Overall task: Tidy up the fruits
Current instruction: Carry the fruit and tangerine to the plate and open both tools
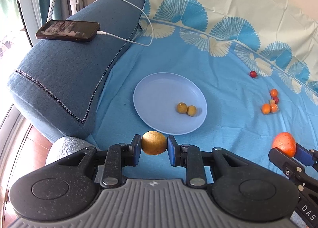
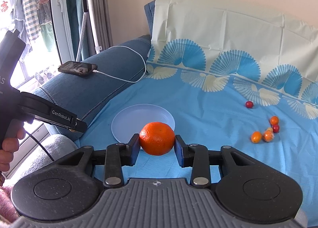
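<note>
I see a dark phone (image 1: pixel 67 30) lying flat on the blue sofa armrest (image 1: pixel 65 81), a white charging cable (image 1: pixel 139 21) plugged into it (looping onto the patterned blue sheet (image 1: pixel 218 93)), and a garment steamer (image 2: pixel 83 9) beside the window

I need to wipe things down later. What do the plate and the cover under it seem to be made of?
The plate looks like plastic: one even pale blue, thin rim, smooth with a dull sheen, though glazed ceramic cannot be excluded. The cover looks like thin woven fabric or a plastic-coated sheet: it shows sharp fold creases and fine wrinkles, with a printed fan pattern and a matte surface.
</note>
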Action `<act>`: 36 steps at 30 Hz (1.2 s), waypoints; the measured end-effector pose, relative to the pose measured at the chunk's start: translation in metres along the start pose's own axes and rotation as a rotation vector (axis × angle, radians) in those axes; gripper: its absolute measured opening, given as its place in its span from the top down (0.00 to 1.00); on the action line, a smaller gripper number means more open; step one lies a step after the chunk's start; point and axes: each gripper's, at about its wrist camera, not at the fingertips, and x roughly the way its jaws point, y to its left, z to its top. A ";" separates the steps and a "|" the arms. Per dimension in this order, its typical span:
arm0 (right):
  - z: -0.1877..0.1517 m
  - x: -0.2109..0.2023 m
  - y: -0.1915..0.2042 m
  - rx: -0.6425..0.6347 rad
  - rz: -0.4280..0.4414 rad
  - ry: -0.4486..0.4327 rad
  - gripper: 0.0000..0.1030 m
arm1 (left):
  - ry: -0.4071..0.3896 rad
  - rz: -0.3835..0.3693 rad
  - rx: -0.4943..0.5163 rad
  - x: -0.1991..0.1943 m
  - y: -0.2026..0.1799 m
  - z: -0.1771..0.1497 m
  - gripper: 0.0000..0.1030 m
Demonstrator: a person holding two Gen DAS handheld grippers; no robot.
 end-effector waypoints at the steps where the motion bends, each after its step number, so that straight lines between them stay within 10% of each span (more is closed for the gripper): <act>1: 0.002 0.006 -0.001 0.005 0.002 0.007 0.63 | 0.004 0.005 0.000 0.005 0.000 0.004 0.70; 31: 0.011 0.222 0.005 -0.046 0.064 0.242 0.62 | 0.160 0.083 0.060 0.189 0.001 0.076 0.70; 33: 0.011 0.229 0.005 -0.049 0.066 0.244 0.61 | 0.167 0.058 0.057 0.189 0.005 0.078 0.50; 35: 0.013 0.233 0.004 -0.040 0.071 0.250 0.60 | 0.133 0.058 0.037 0.180 0.010 0.080 0.03; 36: 0.016 0.232 0.003 -0.033 0.076 0.246 0.50 | 0.103 0.061 0.029 0.172 0.012 0.081 0.00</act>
